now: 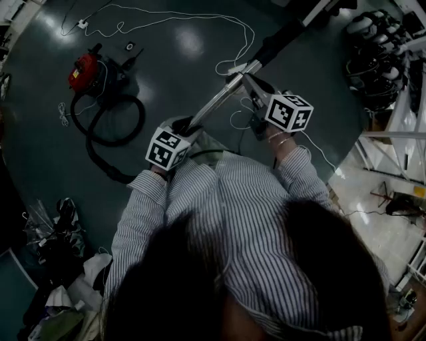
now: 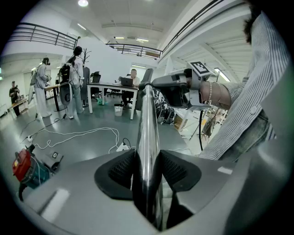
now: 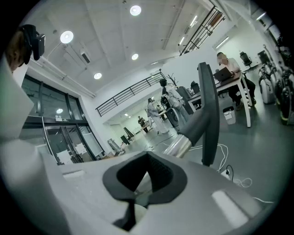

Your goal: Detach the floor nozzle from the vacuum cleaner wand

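Observation:
The chrome vacuum wand runs up and to the right from my left gripper. In the left gripper view the left gripper is shut on the wand, with a pad pressed against each side. At the wand's far end sit a black neck and the dark floor nozzle, seen edge-on in the right gripper view. My right gripper is at the wand's upper part, just short of the neck. The right gripper is shut, its pads together, and the wand's chrome end shows just beyond its tips.
A red vacuum cleaner stands on the dark floor at the left with its black hose looped toward me. White cables trail across the floor. Bags and clutter lie at the right, desks and people farther off.

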A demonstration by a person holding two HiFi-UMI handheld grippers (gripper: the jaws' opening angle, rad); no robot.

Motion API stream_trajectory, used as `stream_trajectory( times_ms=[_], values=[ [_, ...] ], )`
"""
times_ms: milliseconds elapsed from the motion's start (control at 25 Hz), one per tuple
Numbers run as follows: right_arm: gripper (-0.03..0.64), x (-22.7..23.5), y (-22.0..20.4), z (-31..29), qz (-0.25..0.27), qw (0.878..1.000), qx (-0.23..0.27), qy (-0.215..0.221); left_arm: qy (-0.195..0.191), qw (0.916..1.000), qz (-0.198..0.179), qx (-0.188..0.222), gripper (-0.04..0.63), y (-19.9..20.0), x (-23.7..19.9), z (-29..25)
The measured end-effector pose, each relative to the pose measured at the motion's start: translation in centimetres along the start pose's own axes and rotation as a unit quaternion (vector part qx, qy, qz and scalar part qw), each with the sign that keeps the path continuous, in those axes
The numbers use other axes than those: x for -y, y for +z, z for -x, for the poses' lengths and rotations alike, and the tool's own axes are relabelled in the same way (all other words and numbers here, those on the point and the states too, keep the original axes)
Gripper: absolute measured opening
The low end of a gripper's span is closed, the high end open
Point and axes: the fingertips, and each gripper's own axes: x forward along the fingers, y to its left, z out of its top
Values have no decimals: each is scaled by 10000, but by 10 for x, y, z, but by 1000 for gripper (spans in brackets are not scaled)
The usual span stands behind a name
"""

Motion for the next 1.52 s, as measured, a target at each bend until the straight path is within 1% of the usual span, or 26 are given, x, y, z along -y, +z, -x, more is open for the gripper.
stream_trajectory(
  times_ms=[200,440,600,640,680,840,880,920,960,1000,1200,1360,1520],
  values=[
    [0,4,-2,3,-12,10000,-38,-21,38,10000,-1,43,179,1,-1,-2],
    [0,17,1,3,-82,9999,-52,-130,25,10000,-38,3,179,1,-1,-5],
    [2,35,4,7,-486,9985,128,-224,-6,10000,-47,25,179,2,0,-6],
    [3,39,4,9,-545,9981,152,-255,-7,10000,-42,35,179,2,0,-5],
    [23,42,4,9,-576,9979,147,-260,-1,10000,-37,44,179,1,-1,-5],
    [41,43,1,7,-726,9972,112,-168,43,10000,5,53,179,2,-3,-5],
    [59,42,1,6,-816,9965,134,-135,46,10000,8,58,179,1,-2,-5],
    [101,42,0,5,-935,9954,167,-100,46,10000,7,68,179,1,-3,-5],
    [166,42,-1,3,-1061,9941,200,-71,42,10000,5,81,179,0,-3,-4],
    [192,41,-2,0,-1176,9928,222,-50,32,9999,3,96,179,-1,-3,-2],
    [197,43,0,-17,-1513,9882,227,35,-57,9999,15,138,178,0,-2,0],
    [168,44,3,-21,-1850,9824,242,109,-100,9998,112,161,179,3,-3,-1],
    [162,42,0,-19,-1958,9805,123,108,-19,10000,5,-40,181,0,-4,-4]
  ],
)
